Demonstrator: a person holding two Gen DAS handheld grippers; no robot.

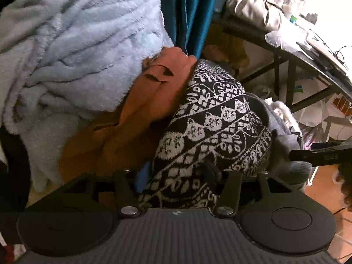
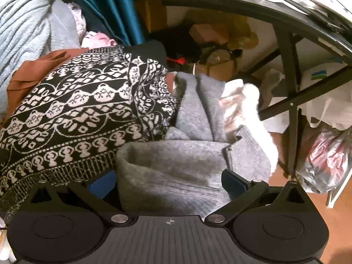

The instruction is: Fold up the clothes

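A black-and-white patterned knit garment (image 1: pixel 211 127) lies on a pile of clothes, also in the right wrist view (image 2: pixel 72 110). My left gripper (image 1: pixel 176 189) has its jaws spread wide with the patterned knit bunched between them; its fingertips are hidden by the fabric. A grey knit garment (image 2: pixel 176 165) lies next to the patterned one. My right gripper (image 2: pixel 169 182) has its blue-padded fingers (image 2: pixel 233 182) spread on either side of a thick grey fold. The right gripper also shows at the right edge of the left wrist view (image 1: pixel 316 154).
A rust-orange garment (image 1: pixel 132 118) and a pale blue fleece blanket (image 1: pixel 72 50) lie to the left. A teal curtain (image 1: pixel 191 11) hangs behind. A cluttered black desk (image 2: pixel 286 15) stands to the right, with boxes and plastic bags (image 2: pixel 325 154) under it.
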